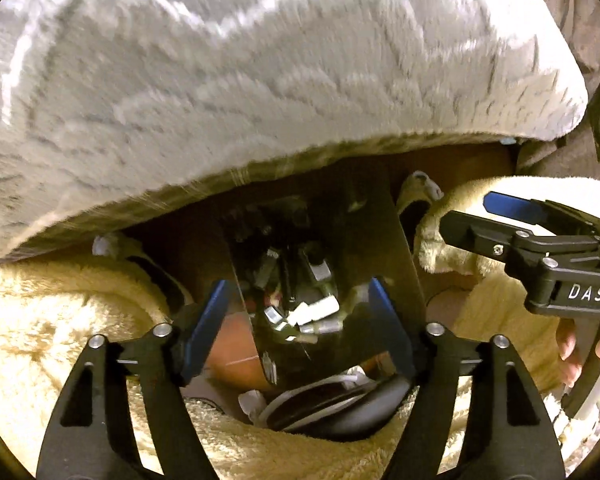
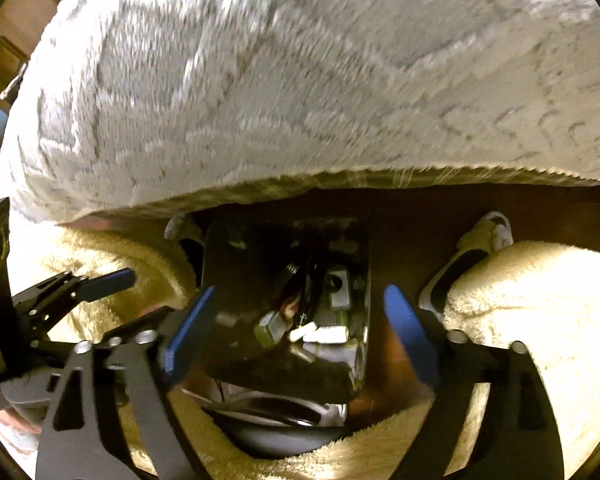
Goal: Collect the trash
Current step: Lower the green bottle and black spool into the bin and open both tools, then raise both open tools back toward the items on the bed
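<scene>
Now | left tool [image 1: 300,320] jaws apart, empty | right tool [image 2: 300,332] jaws apart, empty, marked "DAS" | over trash bin [image 2: 236,280]

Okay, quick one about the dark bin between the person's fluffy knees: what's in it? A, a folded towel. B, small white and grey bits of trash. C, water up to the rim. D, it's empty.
B: the dark bin holds small white and grey pieces of trash at its bottom, seen in both wrist views, with no towel or water in it.

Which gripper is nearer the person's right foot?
Right: the right gripper hangs just beside the foot; the left gripper is farther off, above the bin.
</scene>
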A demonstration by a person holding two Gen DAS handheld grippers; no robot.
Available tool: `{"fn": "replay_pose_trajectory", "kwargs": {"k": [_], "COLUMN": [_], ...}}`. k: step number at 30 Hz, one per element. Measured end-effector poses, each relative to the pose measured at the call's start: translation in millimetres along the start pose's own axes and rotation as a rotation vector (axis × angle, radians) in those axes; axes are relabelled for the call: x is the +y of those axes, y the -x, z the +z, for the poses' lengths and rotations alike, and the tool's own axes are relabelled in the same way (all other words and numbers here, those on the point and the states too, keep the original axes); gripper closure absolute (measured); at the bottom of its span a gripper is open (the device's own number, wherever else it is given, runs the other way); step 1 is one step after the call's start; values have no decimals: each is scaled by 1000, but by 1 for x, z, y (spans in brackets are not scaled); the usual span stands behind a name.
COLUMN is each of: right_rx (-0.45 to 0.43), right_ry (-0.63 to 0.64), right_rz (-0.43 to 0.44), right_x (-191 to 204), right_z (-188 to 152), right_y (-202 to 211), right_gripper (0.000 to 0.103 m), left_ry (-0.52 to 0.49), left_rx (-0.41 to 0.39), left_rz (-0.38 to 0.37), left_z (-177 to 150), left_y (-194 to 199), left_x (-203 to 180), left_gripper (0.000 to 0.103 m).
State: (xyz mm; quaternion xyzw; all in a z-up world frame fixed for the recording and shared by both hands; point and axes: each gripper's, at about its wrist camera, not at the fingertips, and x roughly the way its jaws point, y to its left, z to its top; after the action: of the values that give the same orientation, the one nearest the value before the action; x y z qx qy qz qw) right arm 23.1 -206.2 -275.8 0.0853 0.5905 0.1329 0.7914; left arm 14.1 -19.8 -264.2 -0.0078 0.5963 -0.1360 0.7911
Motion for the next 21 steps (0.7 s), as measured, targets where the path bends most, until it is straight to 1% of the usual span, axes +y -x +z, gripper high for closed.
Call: {"fn": "replay_pose_trajectory", "kwargs": {"k": [5,7,11,14,17,21], "right_rx": [-57,-103,-201,-306,-389,-465], "right_ry": [-2,-2,14,33,55,72], "right_rz": [-4,-2,-21,-36,-54,-79], "right_x": [-3,-3,4,7,12,20], "right_z": [9,15,28,44,65,95], "right_y": [24,40,70,100,123,142], "right_gripper": [9,5,5,5,5,5], "left_ry": [-22,-27,-27,-38,-48,-44], "left_rx": [-64,-99,-173,-240,-298,-370], "left_rz": [28,36,38,45,54,110], "left_z": [7,11,23,38,58,92], "left_y": [24,37,65,91,115,142], "left_x": [-4,-5,-3,-1,3,16], "left_gripper": [26,24,23,23,23,23]}}
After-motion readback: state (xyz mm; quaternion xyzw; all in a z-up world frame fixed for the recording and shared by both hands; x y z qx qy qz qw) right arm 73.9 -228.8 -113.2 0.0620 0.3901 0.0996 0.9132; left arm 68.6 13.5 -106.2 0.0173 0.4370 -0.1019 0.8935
